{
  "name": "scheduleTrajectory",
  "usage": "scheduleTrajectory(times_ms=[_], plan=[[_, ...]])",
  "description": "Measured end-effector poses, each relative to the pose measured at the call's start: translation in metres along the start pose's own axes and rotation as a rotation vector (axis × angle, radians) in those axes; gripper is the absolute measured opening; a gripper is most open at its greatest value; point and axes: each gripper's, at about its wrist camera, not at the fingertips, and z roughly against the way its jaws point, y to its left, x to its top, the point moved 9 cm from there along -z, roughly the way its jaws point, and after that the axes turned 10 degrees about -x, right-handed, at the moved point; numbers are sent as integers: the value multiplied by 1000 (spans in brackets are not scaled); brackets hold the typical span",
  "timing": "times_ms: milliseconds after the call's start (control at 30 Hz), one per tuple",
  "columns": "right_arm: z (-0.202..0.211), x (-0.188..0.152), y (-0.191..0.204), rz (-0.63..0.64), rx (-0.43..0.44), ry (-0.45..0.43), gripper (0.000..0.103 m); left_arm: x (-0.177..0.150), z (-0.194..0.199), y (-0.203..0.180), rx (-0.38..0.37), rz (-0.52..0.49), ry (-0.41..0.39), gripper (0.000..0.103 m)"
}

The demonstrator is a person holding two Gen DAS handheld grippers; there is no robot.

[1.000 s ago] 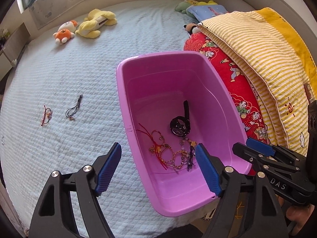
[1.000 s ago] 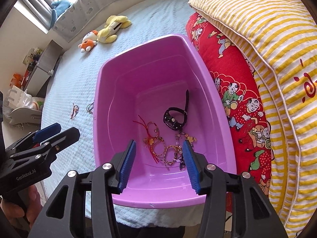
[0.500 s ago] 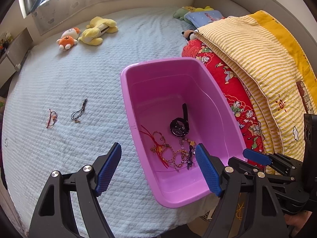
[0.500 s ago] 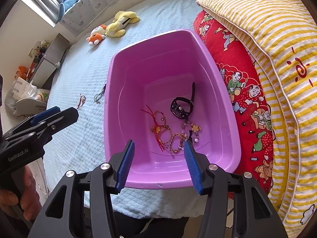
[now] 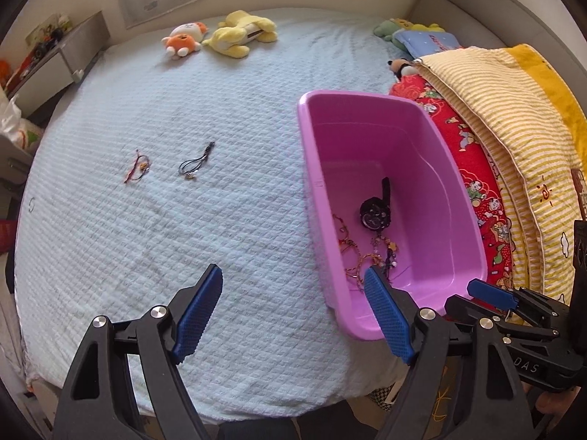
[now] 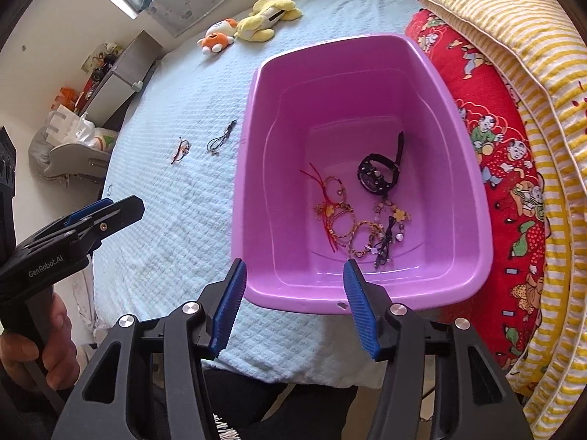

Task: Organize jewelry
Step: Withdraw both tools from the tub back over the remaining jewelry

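Observation:
A purple plastic tub [image 5: 455, 168] [image 6: 458, 135] sits on the bed's right side. Inside lie a black watch [image 5: 375, 212] [image 6: 379, 174] and a tangle of red and gold bracelets [image 5: 361, 256] [image 6: 352, 223]. A red cord bracelet [image 5: 137, 169] [image 6: 181, 149] and a black cord necklace [image 5: 196, 164] [image 6: 220, 138] lie on the bedspread left of the tub. My left gripper [image 5: 293, 311] is open and empty over the bed's front edge, left of the tub. My right gripper [image 6: 295, 306] is open and empty at the tub's near rim.
The light blue quilted bedspread [image 5: 183, 220] covers the bed. Plush toys [image 5: 220, 35] [image 6: 253, 25] lie at the far side. A red patterned quilt [image 6: 513, 168] and a yellow striped blanket [image 5: 513, 110] are stacked right of the tub. A nightstand [image 6: 117, 77] stands at the left.
My left gripper has swung left and back, so the tub now sits to its right. My right gripper has drawn back from the tub. Both stay open.

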Motion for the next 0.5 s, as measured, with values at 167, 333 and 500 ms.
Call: scheduleTrajectory(times_ms=[167,333,500], plan=[[-7,2,40,77,41,13,54,-20,16,51,55,105,-4,80],[-10,1,86,155,56,5,54,-30,37,98,78,187,-38,80],[-16,4,128,175,40,-8,55,-37,54,150,71,236,-71,83]])
